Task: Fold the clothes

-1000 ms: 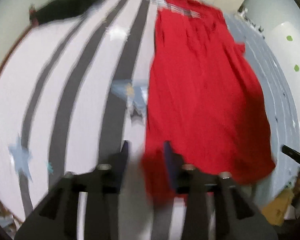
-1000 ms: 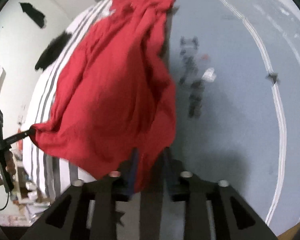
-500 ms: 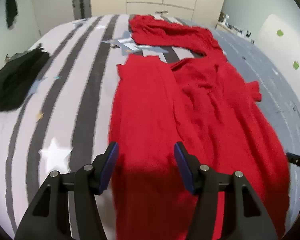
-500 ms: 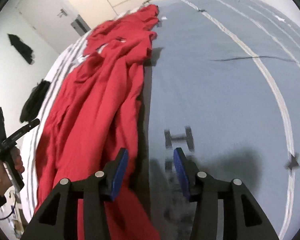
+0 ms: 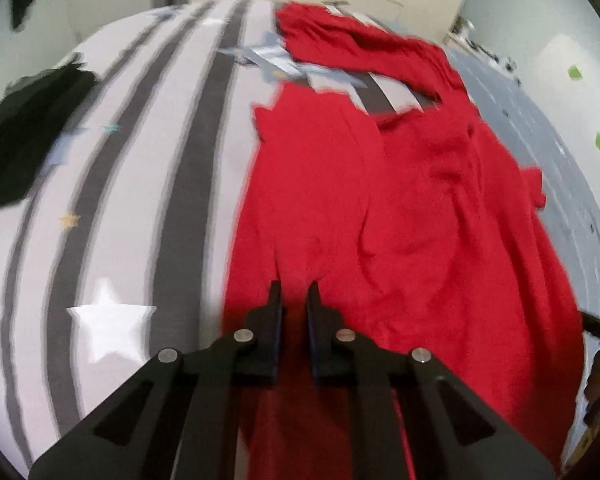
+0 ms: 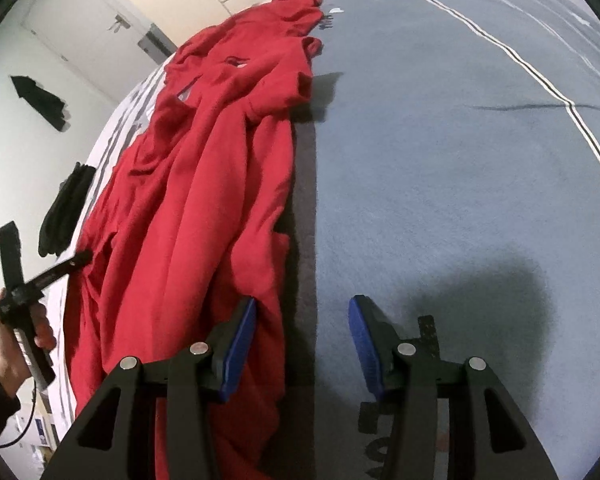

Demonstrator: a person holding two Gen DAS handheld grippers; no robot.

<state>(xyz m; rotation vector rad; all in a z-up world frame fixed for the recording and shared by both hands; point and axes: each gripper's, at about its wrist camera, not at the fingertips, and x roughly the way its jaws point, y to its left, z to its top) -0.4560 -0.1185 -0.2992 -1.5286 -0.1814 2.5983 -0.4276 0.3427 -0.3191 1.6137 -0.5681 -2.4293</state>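
Two grippers work one long red cloth garment (image 5: 400, 208) lying lengthwise on the grey-and-white striped bedspread (image 5: 140, 184), its right edge along the bed's side. Left gripper (image 5: 293, 300) pinches the near hem; right gripper (image 6: 302, 320) stands spread, empty, beside the hanging edge. Judged step: re-gripping for a fold; next, the right must catch its corner

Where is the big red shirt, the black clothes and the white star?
red shirt (image 5: 400, 216): left wrist view, on its wrinkled middle.
black clothes (image 5: 24, 132): left wrist view, on the pile's middle.
white star (image 5: 108, 326): left wrist view, on the star's centre.
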